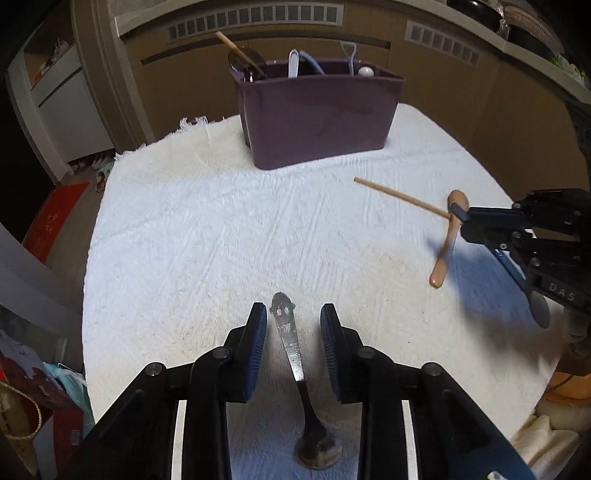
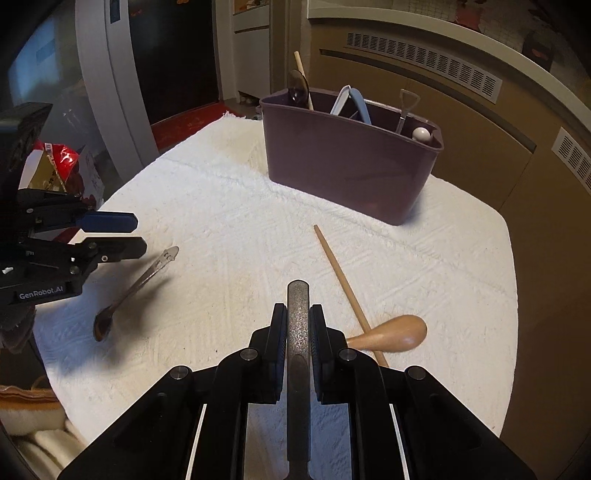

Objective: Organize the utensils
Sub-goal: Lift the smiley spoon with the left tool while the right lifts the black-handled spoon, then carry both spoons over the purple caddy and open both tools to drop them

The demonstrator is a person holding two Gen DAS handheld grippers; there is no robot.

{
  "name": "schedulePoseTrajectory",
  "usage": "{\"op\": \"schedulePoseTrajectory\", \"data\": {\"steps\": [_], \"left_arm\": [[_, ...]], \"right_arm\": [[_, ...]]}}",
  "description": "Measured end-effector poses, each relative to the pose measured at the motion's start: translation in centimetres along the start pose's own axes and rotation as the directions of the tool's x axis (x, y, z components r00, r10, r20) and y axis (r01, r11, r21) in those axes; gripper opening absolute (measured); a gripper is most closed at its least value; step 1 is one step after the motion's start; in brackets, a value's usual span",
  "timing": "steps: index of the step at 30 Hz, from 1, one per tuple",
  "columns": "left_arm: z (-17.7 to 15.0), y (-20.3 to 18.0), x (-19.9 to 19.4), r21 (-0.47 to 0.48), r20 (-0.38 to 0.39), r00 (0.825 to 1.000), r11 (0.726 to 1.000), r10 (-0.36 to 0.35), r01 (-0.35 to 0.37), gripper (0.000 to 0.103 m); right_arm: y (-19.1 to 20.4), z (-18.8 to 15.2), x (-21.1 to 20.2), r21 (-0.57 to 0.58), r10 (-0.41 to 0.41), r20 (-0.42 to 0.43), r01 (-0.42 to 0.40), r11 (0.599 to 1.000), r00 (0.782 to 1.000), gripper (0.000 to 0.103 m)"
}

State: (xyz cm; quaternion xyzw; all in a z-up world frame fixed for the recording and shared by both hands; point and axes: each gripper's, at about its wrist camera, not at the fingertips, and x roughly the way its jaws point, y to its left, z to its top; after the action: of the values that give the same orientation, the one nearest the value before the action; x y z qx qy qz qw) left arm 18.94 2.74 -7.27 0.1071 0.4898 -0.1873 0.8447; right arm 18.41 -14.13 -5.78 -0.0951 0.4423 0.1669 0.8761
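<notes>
A purple utensil caddy (image 1: 317,114) stands at the far side of the white towel and holds several utensils; it also shows in the right wrist view (image 2: 351,170). My left gripper (image 1: 293,319) is open, its fingers on either side of a small metal spoon (image 1: 291,350) that lies on the towel; that spoon shows in the right wrist view (image 2: 138,282) too. My right gripper (image 2: 298,321) is shut on a dark metal utensil handle (image 2: 298,332), held above the towel. A wooden spoon (image 2: 388,334) and a wooden chopstick (image 2: 345,288) lie crossed beside it.
The white towel (image 1: 221,229) covers the table. Brown cabinets with vents (image 1: 258,18) run behind the caddy. Red packaging (image 2: 55,162) and boxes sit past the towel's left edge. Cloth items (image 1: 554,424) lie at the right edge.
</notes>
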Motion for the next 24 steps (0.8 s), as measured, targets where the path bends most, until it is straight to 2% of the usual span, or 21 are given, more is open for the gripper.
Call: {"op": "schedulePoseTrajectory", "data": {"steps": [6,9,12,13,18,24], "left_arm": [[0.9,0.1,3.1,0.001,-0.068,0.996,0.999,0.054,-0.054,0.028],[1.2,0.3,3.7,-0.003,-0.079,0.996,0.999,0.052,-0.052,0.028],[1.2,0.1,3.6,-0.004,-0.073,0.997,0.999,0.037,-0.038,0.020],[1.0,-0.1,3.5,0.007,-0.063,0.997,0.999,0.043,-0.043,0.015],[-0.4,-2.1,1.7,0.078,0.026,0.999,0.997,0.026,-0.027,0.015],[0.3,-2.1,-3.7,0.031,0.200,0.980,0.999,0.021,-0.028,0.015]], "right_arm": [[0.0,-0.7,0.2,-0.001,0.009,0.010,-0.009,1.000,1.000,0.013],[-0.2,-0.7,0.4,0.004,0.014,0.013,-0.015,1.000,1.000,0.013],[-0.5,-0.7,0.7,0.015,0.025,0.014,-0.025,1.000,1.000,0.013],[-0.5,-0.7,0.8,0.019,0.027,0.015,-0.028,0.999,1.000,0.013],[-0.4,-0.8,0.3,0.025,0.029,0.028,-0.030,0.999,0.999,0.013],[-0.5,-0.7,-1.7,0.032,0.002,0.068,-0.004,0.999,0.998,0.013]]}}
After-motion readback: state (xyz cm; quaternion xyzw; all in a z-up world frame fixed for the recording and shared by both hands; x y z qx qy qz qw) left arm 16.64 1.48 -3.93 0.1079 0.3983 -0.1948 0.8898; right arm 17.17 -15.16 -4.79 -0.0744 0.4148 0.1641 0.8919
